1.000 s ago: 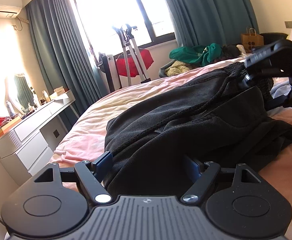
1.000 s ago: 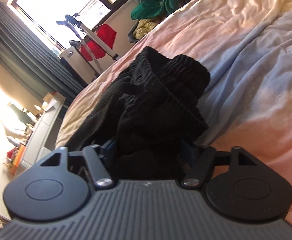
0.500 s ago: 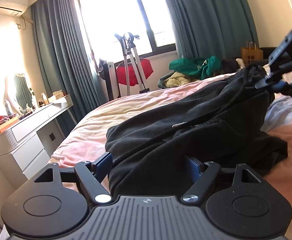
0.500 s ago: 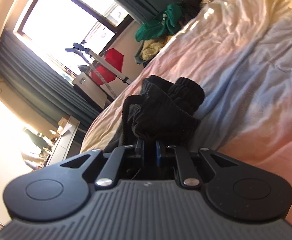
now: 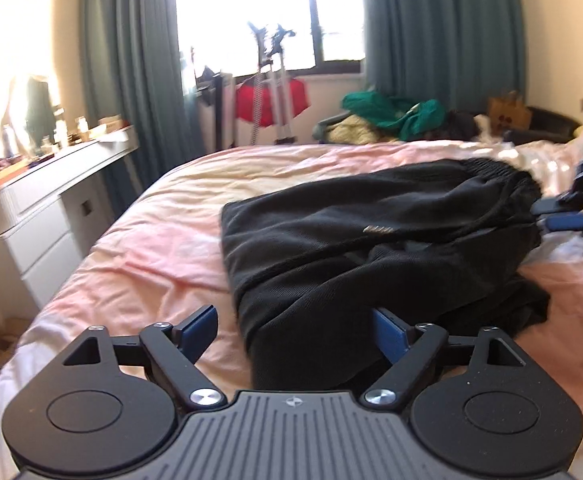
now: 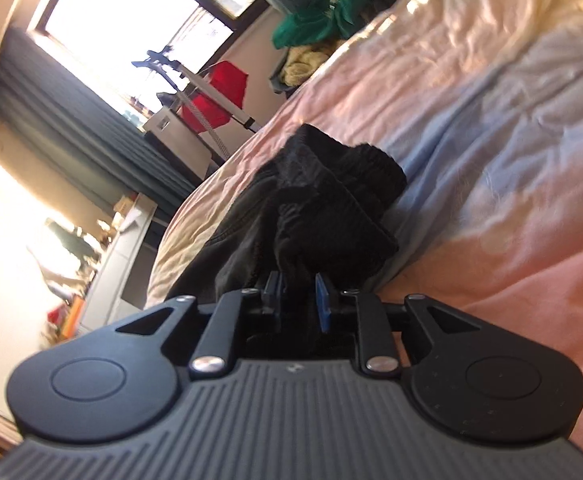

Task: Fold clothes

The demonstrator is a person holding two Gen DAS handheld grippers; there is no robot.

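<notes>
A black garment (image 5: 371, 248) with a ribbed elastic band lies folded over itself on the pink bed (image 5: 151, 248). My left gripper (image 5: 295, 326) is open, its jaws wide apart, with the garment's near edge lying between them. My right gripper (image 6: 298, 294) is at the garment's band end (image 6: 331, 204), jaws close together with black fabric between them. The right gripper also shows at the right edge of the left wrist view (image 5: 571, 216), beside the band.
A white dresser (image 5: 23, 216) stands left of the bed. Teal curtains and a window are behind, with a stand holding something red (image 5: 271, 96). A pile of green and yellow clothes (image 5: 387, 116) lies past the bed's far end.
The garment, held up off the bed before, now lies flat. My left gripper has pulled back and up. My right gripper's jaws have parted a little from half a second ago.
</notes>
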